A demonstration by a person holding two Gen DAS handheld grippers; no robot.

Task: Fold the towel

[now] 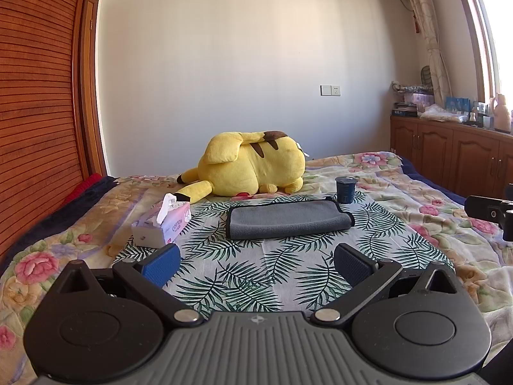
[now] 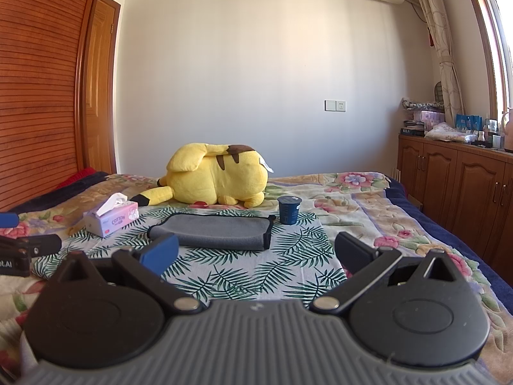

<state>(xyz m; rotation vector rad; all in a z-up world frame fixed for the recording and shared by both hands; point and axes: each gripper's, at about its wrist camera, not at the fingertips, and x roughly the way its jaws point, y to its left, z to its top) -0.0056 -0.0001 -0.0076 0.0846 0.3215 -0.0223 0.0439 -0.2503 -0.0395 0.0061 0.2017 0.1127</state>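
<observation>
A grey towel with dark trim (image 1: pixel 287 219) lies folded on a palm-leaf cloth (image 1: pixel 256 266) on the bed; it also shows in the right wrist view (image 2: pixel 213 231). My left gripper (image 1: pixel 256 260) is open and empty, held above the cloth short of the towel. My right gripper (image 2: pixel 255 250) is open and empty, near the towel's near right side. The right gripper's body shows at the left wrist view's right edge (image 1: pixel 490 211); the left gripper's body shows at the right wrist view's left edge (image 2: pixel 22 250).
A pink tissue box (image 1: pixel 162 224) stands left of the towel. A dark blue cup (image 1: pixel 345 189) stands behind its right end. A yellow plush toy (image 1: pixel 250 166) lies farther back. Wooden cabinets (image 2: pixel 455 179) line the right wall; a wooden wardrobe (image 1: pixel 35 96) stands left.
</observation>
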